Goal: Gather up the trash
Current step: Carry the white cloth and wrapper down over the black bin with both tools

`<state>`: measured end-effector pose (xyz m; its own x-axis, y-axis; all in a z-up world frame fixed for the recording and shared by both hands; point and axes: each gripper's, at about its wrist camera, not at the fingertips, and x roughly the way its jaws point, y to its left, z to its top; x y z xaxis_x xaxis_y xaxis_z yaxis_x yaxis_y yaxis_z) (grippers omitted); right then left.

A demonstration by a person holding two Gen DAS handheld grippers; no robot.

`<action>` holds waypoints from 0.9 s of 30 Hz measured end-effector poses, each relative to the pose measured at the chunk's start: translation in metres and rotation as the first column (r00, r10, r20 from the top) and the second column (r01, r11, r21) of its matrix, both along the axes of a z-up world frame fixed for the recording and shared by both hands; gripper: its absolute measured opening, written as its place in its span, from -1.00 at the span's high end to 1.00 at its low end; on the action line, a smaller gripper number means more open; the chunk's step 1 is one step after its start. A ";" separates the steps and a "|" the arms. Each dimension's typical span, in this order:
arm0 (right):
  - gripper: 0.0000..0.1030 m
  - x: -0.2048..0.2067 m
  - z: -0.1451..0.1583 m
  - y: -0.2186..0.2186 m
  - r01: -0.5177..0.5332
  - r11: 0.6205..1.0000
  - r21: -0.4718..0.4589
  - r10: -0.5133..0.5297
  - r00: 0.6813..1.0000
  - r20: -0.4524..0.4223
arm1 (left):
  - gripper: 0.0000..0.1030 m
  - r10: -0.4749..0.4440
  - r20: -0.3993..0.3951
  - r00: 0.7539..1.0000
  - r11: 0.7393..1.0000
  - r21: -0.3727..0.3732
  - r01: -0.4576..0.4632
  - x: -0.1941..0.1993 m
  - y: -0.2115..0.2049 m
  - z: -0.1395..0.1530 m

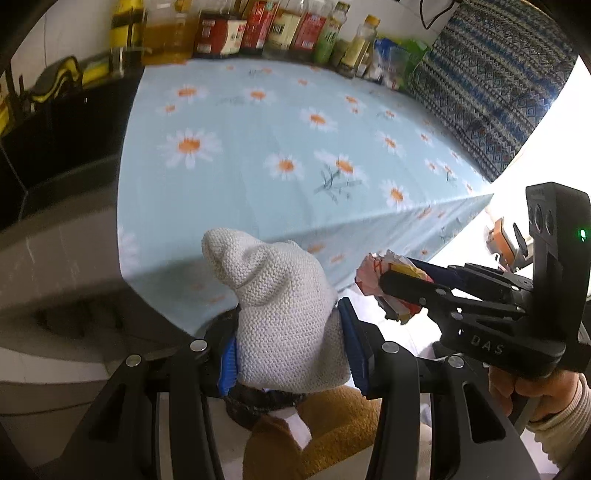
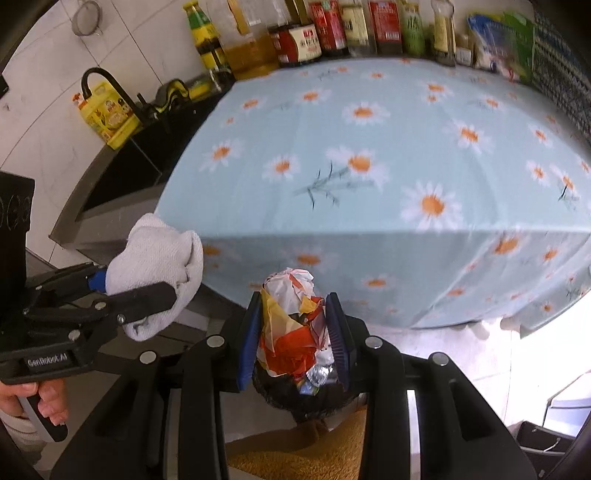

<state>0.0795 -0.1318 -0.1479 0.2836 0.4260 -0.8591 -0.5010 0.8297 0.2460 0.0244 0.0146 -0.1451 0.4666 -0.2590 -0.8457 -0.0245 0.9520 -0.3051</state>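
- Wrapper point(image 2: 291, 314): crumpled, red, yellow and white; clamped between the blue pads point(image 2: 338, 328) of the right gripper point(image 2: 293, 332), off the bench, just past its near edge.
- Below the wrapper, a dark bin point(image 2: 306, 398) with more trash inside shows between the right fingers.
- Cloth point(image 1: 280, 310): white, knitted, bunched; the left gripper point(image 1: 288, 343) is closed on it, pads pressing both sides, also off the bench at the near edge.
- Both grippers sit side by side, near each other; a hand point(image 1: 532, 395) holds the right handle.
- Bench point(image 2: 369, 206): covered by a light blue daisy tablecloth.
- Bottles point(image 2: 332, 26) line the far edge; packets point(image 2: 506, 40) at the far right corner.
- Sink point(image 2: 122, 173) with black tap point(image 2: 107, 88) lies left of the bench.
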 end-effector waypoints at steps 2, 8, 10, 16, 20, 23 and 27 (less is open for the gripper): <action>0.31 -0.001 -0.008 -0.001 0.003 1.000 -0.009 -0.003 1.000 -0.020 | 0.12 0.004 -0.023 1.000 1.000 -0.013 -0.004 -0.005 -0.001 -0.009; 0.31 0.001 -0.030 -0.009 0.003 0.999 -0.033 -0.006 0.997 -0.082 | 0.12 0.017 -0.101 0.995 0.999 -0.041 -0.021 -0.013 -0.006 -0.040; 0.31 0.001 -0.037 -0.011 -0.004 0.999 -0.042 0.000 0.995 -0.098 | 0.12 0.021 -0.127 0.992 0.998 -0.051 -0.028 -0.014 -0.008 -0.050; 0.31 0.003 -0.057 -0.020 -0.002 0.999 -0.042 -0.004 0.989 -0.145 | 0.12 0.018 -0.199 0.980 0.998 -0.060 -0.030 -0.015 -0.016 -0.080; 0.31 0.006 -0.077 -0.028 0.011 0.999 -0.040 -0.019 0.981 -0.193 | 0.12 0.022 -0.249 0.968 0.997 -0.063 -0.039 -0.016 -0.021 -0.100; 0.31 0.010 -0.092 -0.030 0.010 0.999 -0.045 -0.020 0.975 -0.222 | 0.12 0.028 -0.289 0.957 0.996 -0.070 -0.050 -0.018 -0.024 -0.117; 0.31 0.017 -0.109 -0.030 0.007 0.999 -0.046 -0.018 0.968 -0.250 | 0.12 0.032 -0.333 0.943 0.995 -0.078 -0.061 -0.017 -0.024 -0.136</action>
